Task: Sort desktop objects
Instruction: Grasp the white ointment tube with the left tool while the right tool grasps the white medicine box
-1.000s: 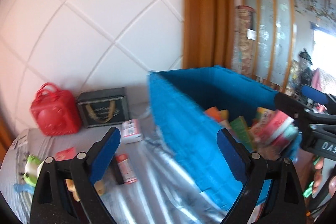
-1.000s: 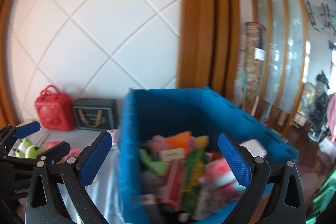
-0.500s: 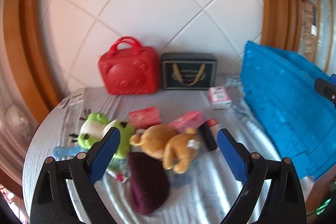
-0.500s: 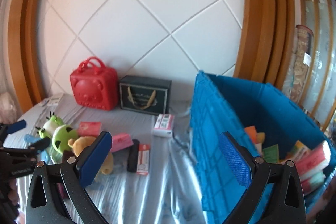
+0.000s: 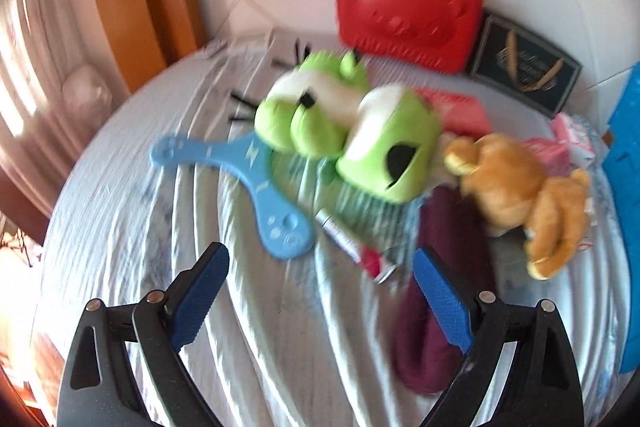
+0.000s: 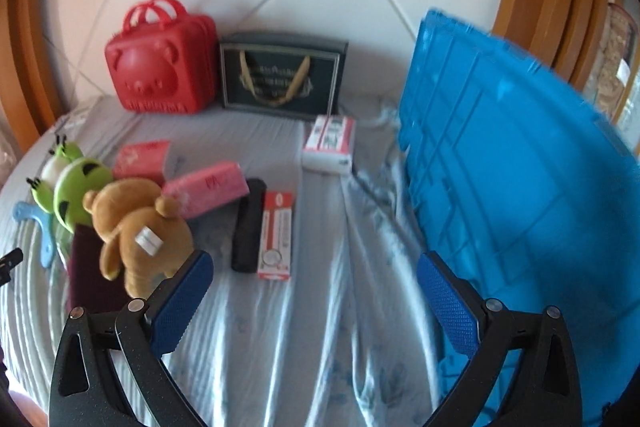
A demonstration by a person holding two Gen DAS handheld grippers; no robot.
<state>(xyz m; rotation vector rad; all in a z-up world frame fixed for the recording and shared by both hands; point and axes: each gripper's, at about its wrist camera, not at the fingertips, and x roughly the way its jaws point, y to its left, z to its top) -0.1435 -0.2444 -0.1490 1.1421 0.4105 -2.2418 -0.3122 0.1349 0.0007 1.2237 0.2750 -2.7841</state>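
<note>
Left tool open, empty, above green frog plush: light, soft, squashy; pinch mid-body. Right tool open, empty, near brown bear.

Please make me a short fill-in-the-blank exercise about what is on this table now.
1. Both the left claw and the right claw are ____.
2. The bear-faced case is ____ in colour.
3. The brown teddy bear lies beside a ____ frog plush.
4. The crate on the right is ____.

Missing words: open; red; green; blue
</note>
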